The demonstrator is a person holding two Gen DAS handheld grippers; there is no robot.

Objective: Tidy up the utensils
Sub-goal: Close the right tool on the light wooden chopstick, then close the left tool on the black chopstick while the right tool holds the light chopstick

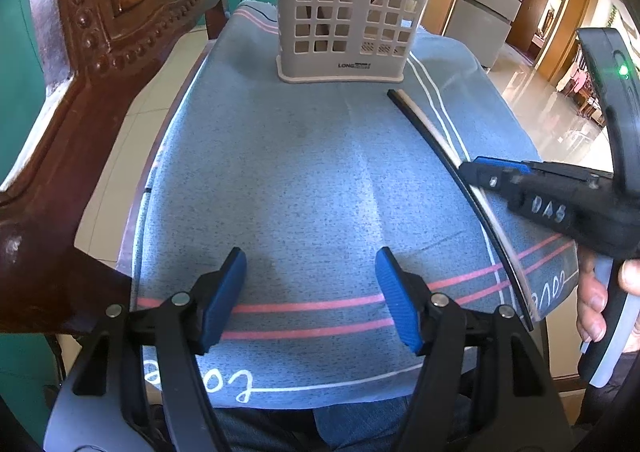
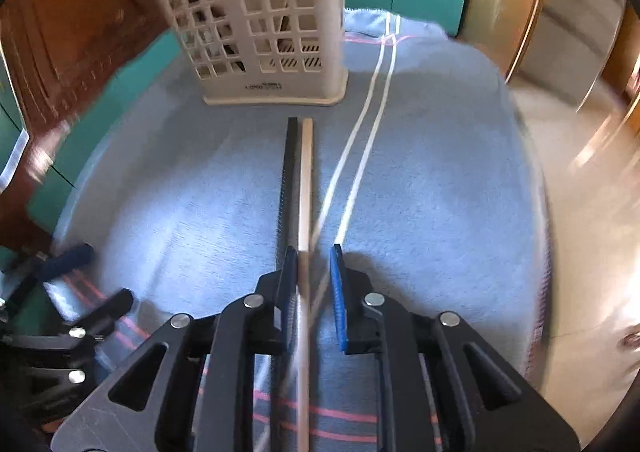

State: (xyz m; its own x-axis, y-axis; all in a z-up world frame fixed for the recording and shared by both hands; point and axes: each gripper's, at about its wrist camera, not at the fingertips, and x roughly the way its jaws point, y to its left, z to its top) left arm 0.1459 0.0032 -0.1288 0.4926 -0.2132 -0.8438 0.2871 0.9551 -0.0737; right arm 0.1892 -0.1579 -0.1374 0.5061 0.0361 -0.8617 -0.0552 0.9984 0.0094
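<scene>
Now the right hand-held gripper (image 2: 314,284) is straddling two chopsticks, one black (image 2: 289,180), one pale wood (image 2: 306,180), lying side by side on the blue towel (image 2: 420,192) at centre of the right wrist view. Its jaws are standing a little apart; the left pad is touching the pale stick, the right pad is not, so no firm pinch yet. The left hand-held gripper (image 1: 312,292) is hanging spread and empty at the bottom of its view. The utensil basket (image 1: 348,8) is standing at top centre, approx. beyond the stick tips.

Risk, in my judgement: the jaws are catching only one stick, or both are twisting, bc they are thin and smooth, & the soft towel is giving way.
</scene>
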